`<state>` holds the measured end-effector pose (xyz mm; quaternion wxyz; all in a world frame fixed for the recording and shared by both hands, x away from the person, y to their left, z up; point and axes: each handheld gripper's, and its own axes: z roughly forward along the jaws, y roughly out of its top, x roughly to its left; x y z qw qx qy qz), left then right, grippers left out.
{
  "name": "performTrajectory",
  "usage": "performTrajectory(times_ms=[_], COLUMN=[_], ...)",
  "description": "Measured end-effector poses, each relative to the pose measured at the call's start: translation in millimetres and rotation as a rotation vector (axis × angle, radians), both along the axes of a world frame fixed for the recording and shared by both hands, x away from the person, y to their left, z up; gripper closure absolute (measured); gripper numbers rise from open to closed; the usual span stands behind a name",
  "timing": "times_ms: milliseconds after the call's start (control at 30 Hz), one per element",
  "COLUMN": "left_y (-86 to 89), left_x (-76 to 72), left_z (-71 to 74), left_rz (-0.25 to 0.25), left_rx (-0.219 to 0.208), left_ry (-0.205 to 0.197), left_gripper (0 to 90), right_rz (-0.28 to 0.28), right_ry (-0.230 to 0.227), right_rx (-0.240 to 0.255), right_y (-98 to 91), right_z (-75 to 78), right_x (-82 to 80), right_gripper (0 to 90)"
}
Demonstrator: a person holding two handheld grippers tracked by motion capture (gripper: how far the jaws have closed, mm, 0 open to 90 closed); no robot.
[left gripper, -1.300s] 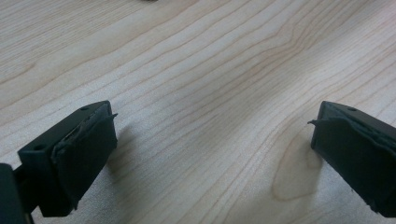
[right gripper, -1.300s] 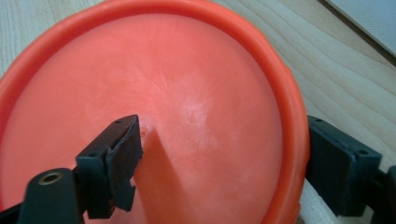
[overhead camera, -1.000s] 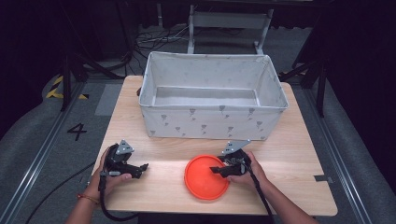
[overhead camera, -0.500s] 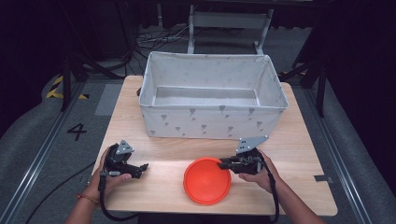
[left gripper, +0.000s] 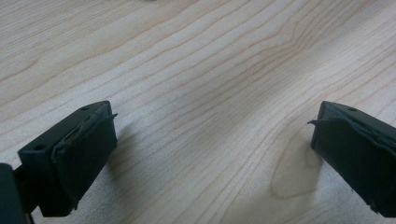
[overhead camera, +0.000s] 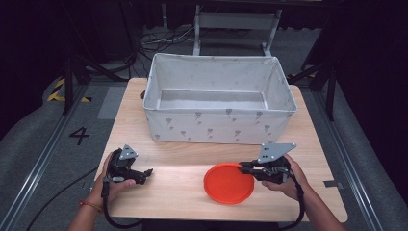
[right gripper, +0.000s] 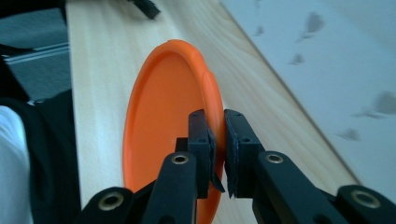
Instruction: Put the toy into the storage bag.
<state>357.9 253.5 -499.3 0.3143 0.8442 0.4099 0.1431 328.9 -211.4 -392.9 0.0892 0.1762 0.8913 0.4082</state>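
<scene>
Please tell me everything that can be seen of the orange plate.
The orange plate is round and shallow, with a raised rim, of a plain smooth material that looks like plastic, and nothing lies in it. It lies flat on the wooden table near the front edge, in front of the grey fabric bin and apart from it. The right gripper has its fingers closed on the rim at the plate's right side.

Two black hand-held grippers are seen in the high view, the left gripper [overhead camera: 147, 172] and the right gripper [overhead camera: 244, 166], each topped by a grey three-cornered plate with small holes and each trailed by a black cable. Both forearms are bare of sleeves, and a thin orange-red band [overhead camera: 90, 205] is worn at the left wrist. The black fingers [right gripper: 201, 140] are blocky, faced with dark pads ragged at the edges, and their linkage arms are fastened with round brass-coloured rivets.
</scene>
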Motion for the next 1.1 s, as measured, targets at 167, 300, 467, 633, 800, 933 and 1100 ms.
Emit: performTrajectory(times_ms=[167, 300, 467, 633, 800, 933, 1100], left_y=[0.0, -0.1, 0.1, -0.4, -0.3, -0.3, -0.4], left_x=[0.0, -0.1, 0.0, -0.9, -1.6, -1.7, -1.8], left_z=[0.0, 0.0, 0.1, -0.1, 0.0, 0.0, -0.1], left_rz=[0.0, 0.002, 0.0, 0.006, 0.009, 0.009, 0.011], left_rx=[0.0, 0.0, 0.001, -0.004, -0.005, -0.005, -0.006], left_ry=[0.0, 0.0, -0.001, 0.004, 0.006, 0.006, 0.005], left_gripper=[0.5, 0.5, 0.5, 0.6, 0.6, 0.6, 0.5], right_rz=[-0.037, -0.064, -0.09, -0.12, -0.149, -0.161, -0.165], right_ry=[-0.024, -0.049, -0.078, -0.104, -0.118, -0.14, -0.159], right_rx=[-0.022, -0.032, -0.023, -0.019, -0.014, -0.027, -0.037], right_y=[-23.0, -42.1, -65.7, -84.4, -97.8, -103.9, -108.4], right_z=[18.7, 34.2, 56.3, 80.2, 98.4, 109.6, 123.2], right_x=[-3.9, -6.6, -10.3, -10.9, -9.7, -7.5, -6.4], right_gripper=[82.4, 82.4, 82.4, 82.3, 82.4, 82.4, 82.4])
